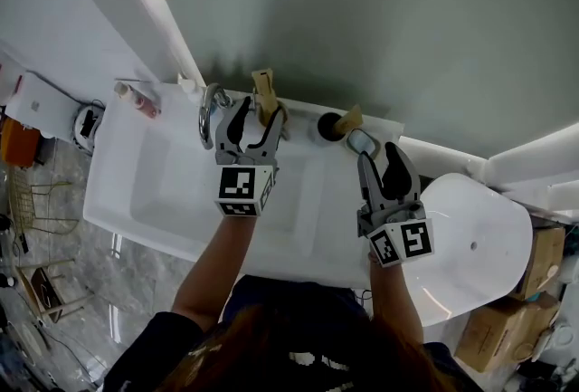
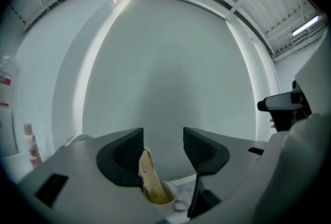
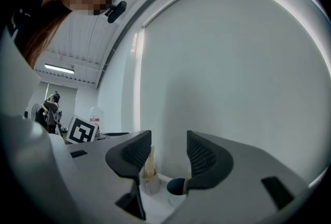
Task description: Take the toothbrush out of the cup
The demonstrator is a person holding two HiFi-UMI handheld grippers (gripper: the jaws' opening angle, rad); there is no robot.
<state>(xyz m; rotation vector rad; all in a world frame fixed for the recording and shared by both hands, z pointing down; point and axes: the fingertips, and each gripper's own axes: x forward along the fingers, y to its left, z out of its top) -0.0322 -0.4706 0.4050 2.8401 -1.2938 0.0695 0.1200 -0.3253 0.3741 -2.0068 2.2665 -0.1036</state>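
Observation:
A tan wrapped toothbrush (image 1: 264, 91) stands in a white cup (image 2: 166, 198) on the back ledge of the sink. My left gripper (image 1: 258, 116) is open and level with the toothbrush. In the left gripper view the toothbrush (image 2: 147, 176) stands between the jaws, close to the left pad, and I cannot tell if it touches. To the right a dark cup (image 1: 329, 127) holds a second tan wrapped brush (image 1: 349, 119). My right gripper (image 1: 381, 155) is open and empty, short of that dark cup (image 3: 176, 185). The white cup (image 3: 150, 182) also shows in the right gripper view.
A chrome faucet (image 1: 210, 114) stands just left of the left gripper. A small pink bottle (image 1: 137, 99) lies at the sink's back left corner. The white basin (image 1: 154, 186) lies below the hands. A white toilet lid (image 1: 475, 245) and cardboard boxes (image 1: 493, 340) are to the right.

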